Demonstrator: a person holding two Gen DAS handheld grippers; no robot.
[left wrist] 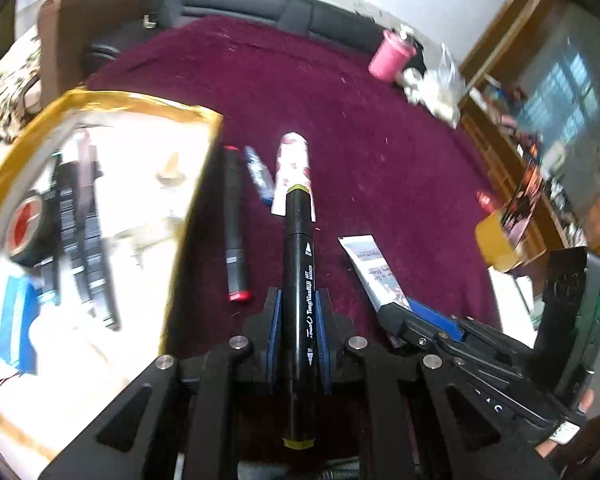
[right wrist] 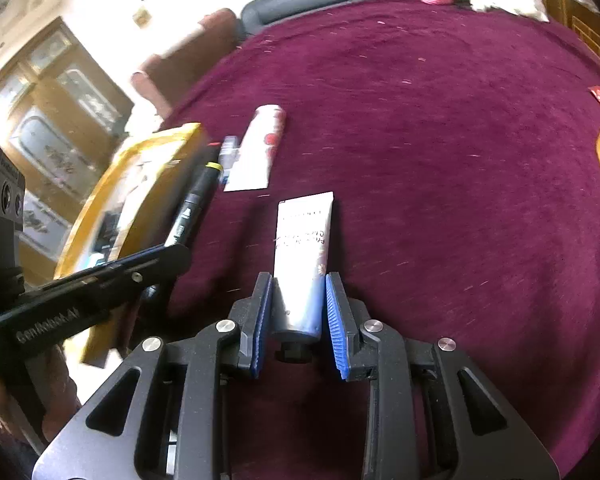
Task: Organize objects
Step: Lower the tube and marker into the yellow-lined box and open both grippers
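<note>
**Both tongs gripping: a marker on the left, a tube on the right**

The left gripper (left wrist: 299, 322) has its blue pads closed tight on a black art marker (left wrist: 298, 280) with yellow-banded ends, held lengthwise along the fingers and pointing away over the maroon cloth (left wrist: 380, 140). The right gripper (right wrist: 296, 312) is clamped on the cap end of a white-and-blue cream tube (right wrist: 302, 256), whose flat crimped end points to the far side; whether the tube is lifted off the cloth cannot be told.

Just left of the held marker, in the left wrist view, a red-capped marker (left wrist: 235, 224) lies on the cloth, with a small blue item (left wrist: 259, 174) and a white tube with red print (left wrist: 294, 168) beyond it, close together. Further left stands a gold-rimmed box (left wrist: 100, 100) holding blurred dark and blue items and a red-and-black round object.

To the right, a yellow box (left wrist: 496, 248) sits near the cloth's edge. At the far side are a pink cup (left wrist: 390, 56) and a crumpled clear bag (left wrist: 440, 88), with a dark sofa (left wrist: 260, 4) behind them.
</note>
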